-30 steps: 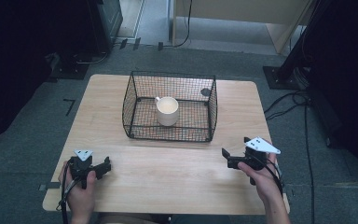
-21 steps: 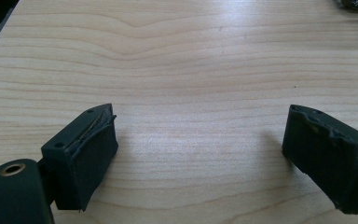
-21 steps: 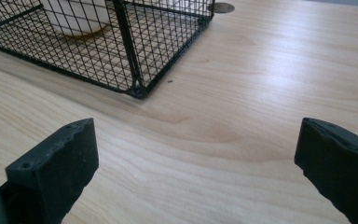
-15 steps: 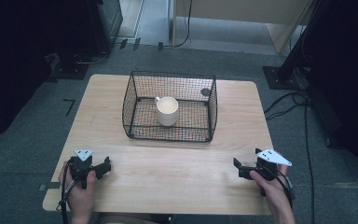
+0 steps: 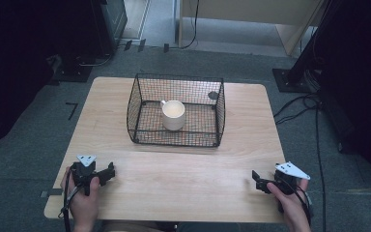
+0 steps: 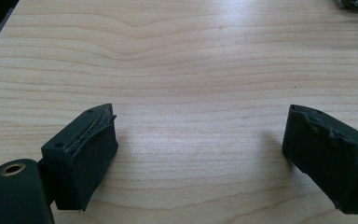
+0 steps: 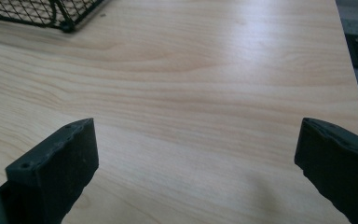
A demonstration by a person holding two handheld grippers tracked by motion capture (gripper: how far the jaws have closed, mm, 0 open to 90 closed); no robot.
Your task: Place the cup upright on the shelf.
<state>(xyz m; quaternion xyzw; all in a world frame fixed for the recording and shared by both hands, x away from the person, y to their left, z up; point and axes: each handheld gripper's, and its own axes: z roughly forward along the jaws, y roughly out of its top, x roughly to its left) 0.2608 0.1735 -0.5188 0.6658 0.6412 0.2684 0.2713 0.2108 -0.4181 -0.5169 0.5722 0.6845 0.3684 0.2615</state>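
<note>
The left gripper [image 5: 107, 172] rested at the table's [image 5: 183, 174] near left corner, jaws spread wide with only bare wood between them. The cup [image 5: 173, 114] stood upright inside the wire basket [image 5: 135, 104] mid-table, well apart from both. The right gripper [image 5: 257, 178] sat at the near right edge, equally wide and empty.

Soft overhead light brightens the table [image 5: 174, 188], surroundings fall dark; near tongs views blur slightly.
</note>
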